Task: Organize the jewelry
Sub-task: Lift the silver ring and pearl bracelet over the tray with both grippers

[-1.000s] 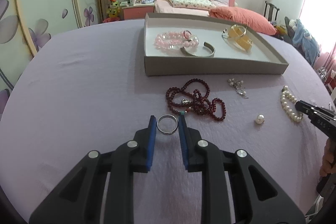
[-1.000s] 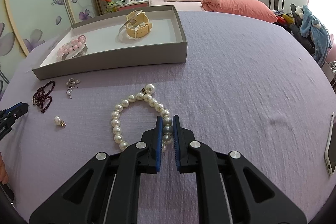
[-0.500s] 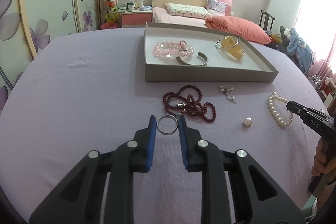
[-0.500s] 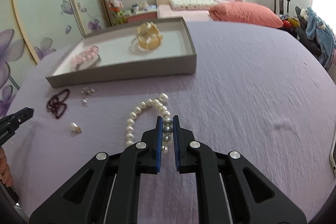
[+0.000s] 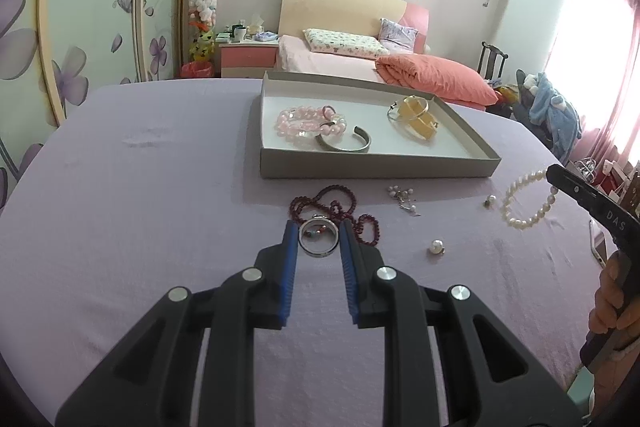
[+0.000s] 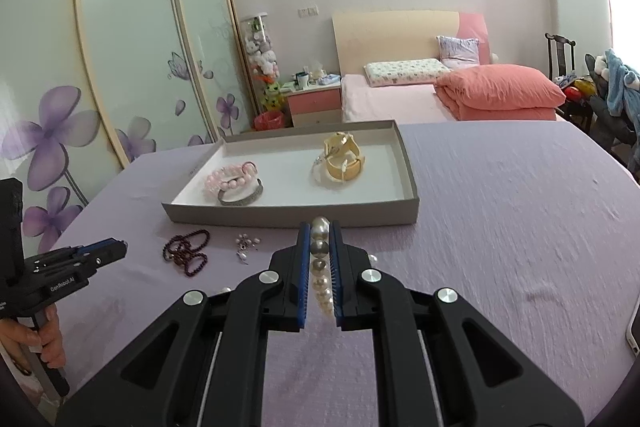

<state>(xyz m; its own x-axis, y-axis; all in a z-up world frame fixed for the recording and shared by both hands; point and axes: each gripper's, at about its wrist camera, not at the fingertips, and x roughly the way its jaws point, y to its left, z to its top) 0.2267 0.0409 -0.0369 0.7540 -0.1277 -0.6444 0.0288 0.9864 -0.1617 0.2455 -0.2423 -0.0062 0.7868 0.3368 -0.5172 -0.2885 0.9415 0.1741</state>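
Note:
My left gripper (image 5: 318, 229) is shut on a silver ring (image 5: 319, 254), held just above the lilac cloth in front of a dark red bead necklace (image 5: 334, 205). My right gripper (image 6: 320, 227) is shut on a white pearl strand (image 6: 320, 249), which runs between its blue pads. In the left wrist view the pearl strand (image 5: 524, 205) hangs in a loop off the right gripper (image 5: 558, 174) above the cloth. Beyond both stands the grey tray (image 5: 360, 165), with a pink bead bracelet (image 5: 306, 121), a silver cuff (image 5: 344, 143) and yellow bangles (image 5: 414, 115) in it.
On the cloth lie an earring cluster (image 5: 403, 197), a pearl stud (image 5: 436, 247) and a smaller stud (image 5: 489, 201). A phone (image 6: 634, 327) lies at the right edge. The left gripper (image 6: 114, 247) shows at far left, held by a hand (image 6: 38, 341). A bed stands behind.
The right gripper has risen and lifted the pearl strand off the cloth, so it now hangs free. The left gripper has risen a little, still holding the ring.

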